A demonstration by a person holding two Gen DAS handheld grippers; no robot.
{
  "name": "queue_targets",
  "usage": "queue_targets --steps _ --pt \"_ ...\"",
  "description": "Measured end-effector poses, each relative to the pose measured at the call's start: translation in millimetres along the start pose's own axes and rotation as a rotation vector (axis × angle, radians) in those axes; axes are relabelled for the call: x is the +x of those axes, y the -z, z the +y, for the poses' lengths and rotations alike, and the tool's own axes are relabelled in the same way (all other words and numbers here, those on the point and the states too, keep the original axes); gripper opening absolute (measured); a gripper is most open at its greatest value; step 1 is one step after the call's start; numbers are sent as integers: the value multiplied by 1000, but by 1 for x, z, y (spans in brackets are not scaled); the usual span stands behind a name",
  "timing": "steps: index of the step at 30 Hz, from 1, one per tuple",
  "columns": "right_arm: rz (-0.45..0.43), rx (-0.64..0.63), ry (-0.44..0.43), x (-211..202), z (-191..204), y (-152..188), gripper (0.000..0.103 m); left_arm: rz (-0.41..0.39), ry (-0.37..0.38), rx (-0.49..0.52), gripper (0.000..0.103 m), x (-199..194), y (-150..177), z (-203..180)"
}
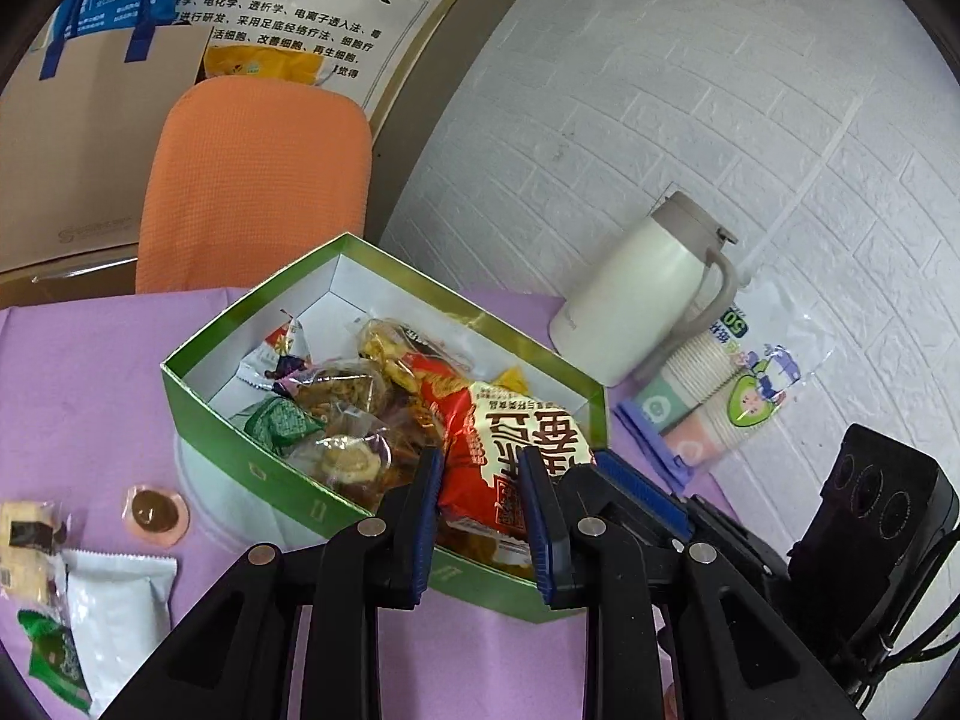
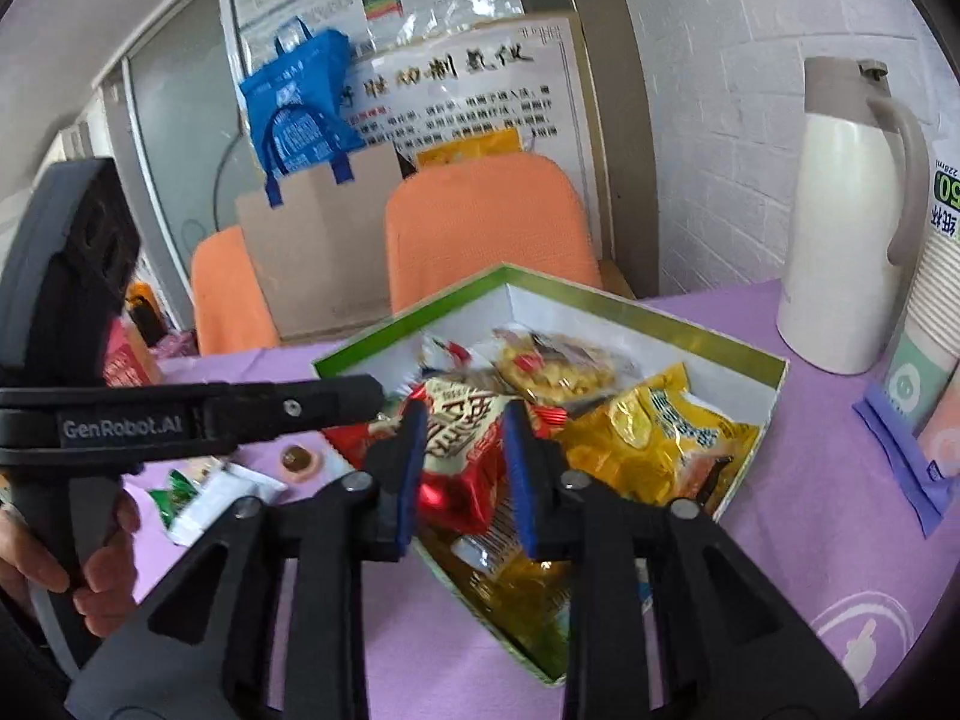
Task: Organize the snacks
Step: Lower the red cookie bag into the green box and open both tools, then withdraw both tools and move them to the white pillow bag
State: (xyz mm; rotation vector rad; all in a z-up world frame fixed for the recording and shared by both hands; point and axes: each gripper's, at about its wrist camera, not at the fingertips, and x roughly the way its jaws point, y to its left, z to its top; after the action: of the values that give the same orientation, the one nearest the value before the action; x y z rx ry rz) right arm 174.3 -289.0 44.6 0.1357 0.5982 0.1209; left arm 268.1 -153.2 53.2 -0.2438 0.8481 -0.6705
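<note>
Snacks are heaped inside a green box (image 1: pixel 384 498) with a white lining, set on a surface (image 1: pixel 90 396) covered in purple cloth. A red and white packet (image 1: pixel 516 450) lies on top of the pile at the near end of the box, and it is framed by both claws. The left claw (image 1: pixel 483 516) is held part-open over the box rim, its blue pads either side of the packet; whether they press it cannot be told. The right claw (image 2: pixel 465 474) is likewise part-open around the same packet (image 2: pixel 462 438), with a yellow bag (image 2: pixel 654 438) just beside it in the box. Outside the box, to its left, a white sachet (image 1: pixel 117 606), a green packet (image 1: pixel 54 666) and a small round sweet (image 1: pixel 155 510) are left on the cloth — well apart from the claws. A cream jug (image 1: pixel 636 294) and a sleeve of paper cups (image 1: pixel 708 396) are stood against the white brick wall.
</note>
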Motion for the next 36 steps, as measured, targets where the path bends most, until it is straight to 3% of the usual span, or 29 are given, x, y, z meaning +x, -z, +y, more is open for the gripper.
queue_targets --steps 1,2,5,9,12,14,19,25,36 --pt "20 3 23 4 -3 5 44 10 -36 -4 30 6 0 4" --pt "17 3 25 4 -6 9 45 23 -69 -17 41 12 2 9" --pt "18 19 38 3 -12 21 53 22 -82 -61 61 11 12 25" --pt "45 40 26 1 -10 22 58 12 -106 -81 66 6 19 33" --pt "9 24 16 -13 -2 18 74 18 -115 -78 66 0 20 32" --pt "-12 12 0 -24 6 15 79 8 -131 -66 72 -10 21 28" --pt "-8 -6 -68 -46 23 20 88 -109 -240 -34 88 -52 31 13" --pt "9 -33 -114 -60 44 37 99 -156 -304 -51 90 -92 51 12" --pt "71 -127 -143 -57 82 65 102 -149 -366 -101 90 -125 102 33"
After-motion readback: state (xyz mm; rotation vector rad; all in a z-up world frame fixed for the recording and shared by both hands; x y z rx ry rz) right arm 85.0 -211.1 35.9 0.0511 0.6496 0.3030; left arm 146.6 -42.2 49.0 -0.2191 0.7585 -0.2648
